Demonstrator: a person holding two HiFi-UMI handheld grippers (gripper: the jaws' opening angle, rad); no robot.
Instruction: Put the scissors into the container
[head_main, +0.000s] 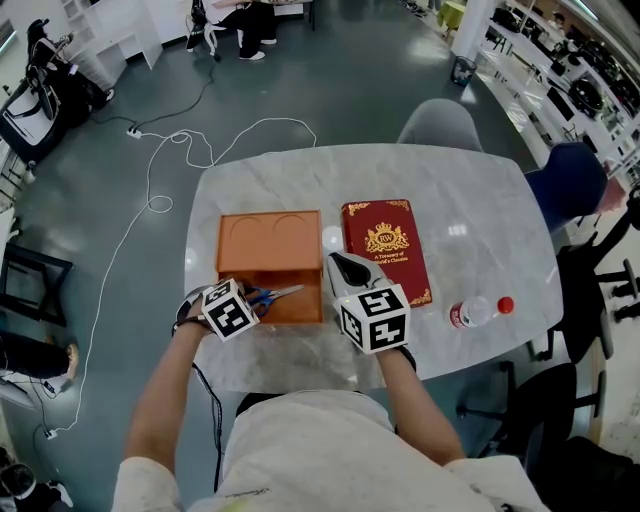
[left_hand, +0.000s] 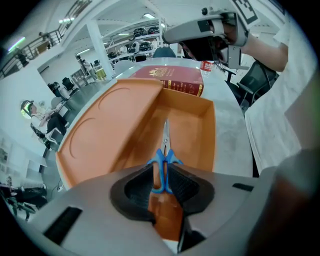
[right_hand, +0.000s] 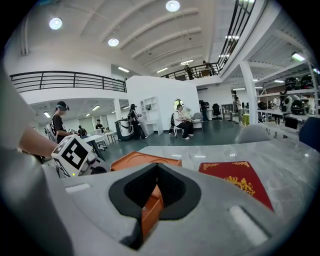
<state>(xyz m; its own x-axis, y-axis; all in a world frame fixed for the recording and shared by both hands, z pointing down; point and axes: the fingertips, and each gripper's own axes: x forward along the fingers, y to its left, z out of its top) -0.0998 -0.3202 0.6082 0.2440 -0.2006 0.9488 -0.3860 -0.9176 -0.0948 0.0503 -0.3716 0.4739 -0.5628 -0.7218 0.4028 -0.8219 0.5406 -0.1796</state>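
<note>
While the marble table (head_main: 470, 250) carries the open orange box (head_main: 262, 275), my right claw (right_hand: 156, 192) looks pinched onto the box's right wall, steadying it as I read it. My left claw (left_hand: 162, 182) is closed tight on the blue handles of the scissors (left_hand: 165, 150), whose blades point out over the box's hollow. I judge this the placing step: next I lower them inside, then ease the left claw open
</note>
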